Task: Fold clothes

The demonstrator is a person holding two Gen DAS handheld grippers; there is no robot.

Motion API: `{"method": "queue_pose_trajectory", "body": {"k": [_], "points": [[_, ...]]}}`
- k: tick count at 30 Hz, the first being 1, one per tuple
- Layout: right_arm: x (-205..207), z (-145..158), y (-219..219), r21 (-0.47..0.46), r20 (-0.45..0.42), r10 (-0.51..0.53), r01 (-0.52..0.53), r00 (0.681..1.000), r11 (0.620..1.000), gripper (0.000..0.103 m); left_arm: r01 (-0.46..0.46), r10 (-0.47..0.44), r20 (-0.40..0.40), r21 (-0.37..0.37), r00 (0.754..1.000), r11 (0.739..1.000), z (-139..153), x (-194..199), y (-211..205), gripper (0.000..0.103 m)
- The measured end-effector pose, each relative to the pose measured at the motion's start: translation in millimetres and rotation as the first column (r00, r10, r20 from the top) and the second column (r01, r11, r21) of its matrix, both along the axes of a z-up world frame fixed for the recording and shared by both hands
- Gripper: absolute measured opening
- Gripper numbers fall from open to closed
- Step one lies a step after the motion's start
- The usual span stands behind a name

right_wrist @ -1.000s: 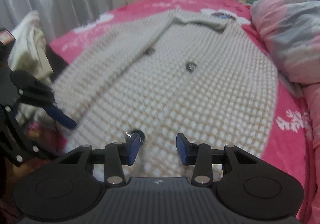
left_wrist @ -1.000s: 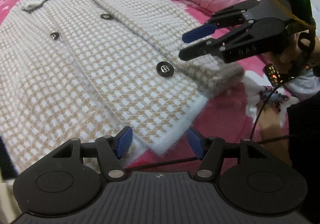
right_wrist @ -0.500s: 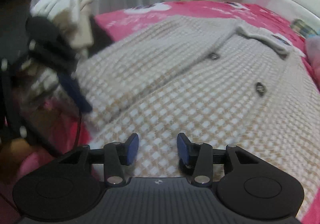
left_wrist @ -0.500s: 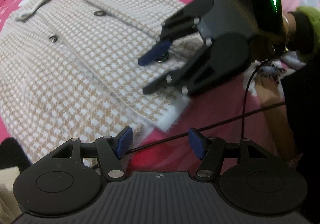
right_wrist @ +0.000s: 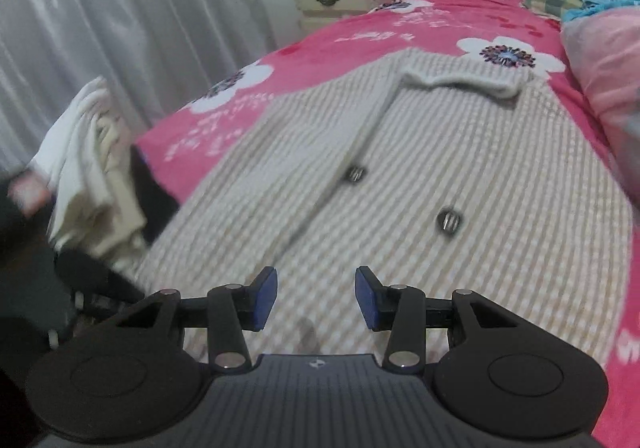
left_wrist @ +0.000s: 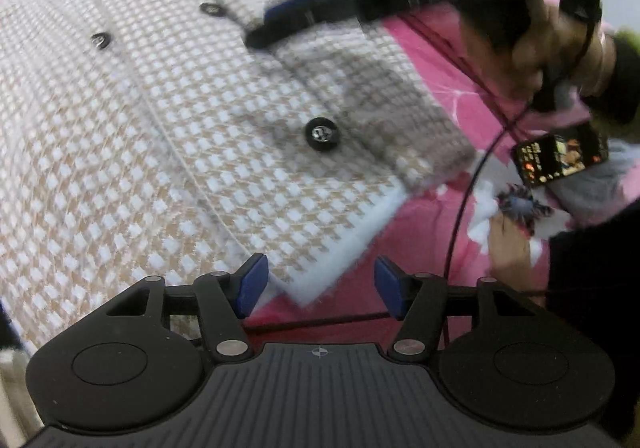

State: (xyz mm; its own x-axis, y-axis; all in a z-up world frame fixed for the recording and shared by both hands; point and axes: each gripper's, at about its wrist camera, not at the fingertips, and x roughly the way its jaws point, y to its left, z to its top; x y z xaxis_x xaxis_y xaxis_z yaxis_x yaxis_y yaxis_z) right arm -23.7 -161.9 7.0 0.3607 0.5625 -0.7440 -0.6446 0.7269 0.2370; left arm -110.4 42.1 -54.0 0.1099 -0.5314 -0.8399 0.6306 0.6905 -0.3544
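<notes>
Beige-white houndstooth coat (left_wrist: 168,119) lying flat, front up on pink floral bedspread (right_wrist: 360,27), black buttons, white fuzzy hem & collar, left gripper (left_wrist: 320,284) over hem corner, jaws closing w/ nothing pinched, right gripper (right_wrist: 316,298) jaws apart, empty, above coat

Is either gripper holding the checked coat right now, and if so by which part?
Neither. The left gripper is closing, its pads astride the coat's white hem corner without pressing it. The right gripper is open above the coat.

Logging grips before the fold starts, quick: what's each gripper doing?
Left gripper: jaws closing, nothing pinched, cardigan hem corner between them.
Right gripper: open, empty.
</notes>
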Motion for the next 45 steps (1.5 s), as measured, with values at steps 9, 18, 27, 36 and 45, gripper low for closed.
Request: {"method": "queue_pose_trajectory", "body": {"k": [9,18,27,36,45], "points": [[59,-40,56,-0.116,-0.067,-0.061,0.053,0.996,0.992,0.045,-0.020,0.020,0.009,0.003,1.000,1.000,-9,-3,-7,0.057],[76,-64,86,-0.224,-0.050,-0.052,0.039,0.997,0.974,0.036,-0.050,0.051,0.040,-0.015,0.998,0.999,-12,-6,-2,0.046],[69,-53,84,-0.240,0.006,-0.045,0.045,0.999,0.970,0.010,-0.064,0.066,0.077,-0.022,0.995,0.998,-6,-6,-1,0.045],[73,-47,89,-0.226,0.077,-0.027,0.044,0.997,0.973,0.009,-0.057,0.058,0.138,-0.005,0.989,0.998,-3,4,2,0.027],[82,-60,87,-0.177,0.041,-0.043,0.050,0.998,0.983,0.012,-0.031,0.025,0.160,0.030,0.987,0.999,-11,6,9,0.026]]}}
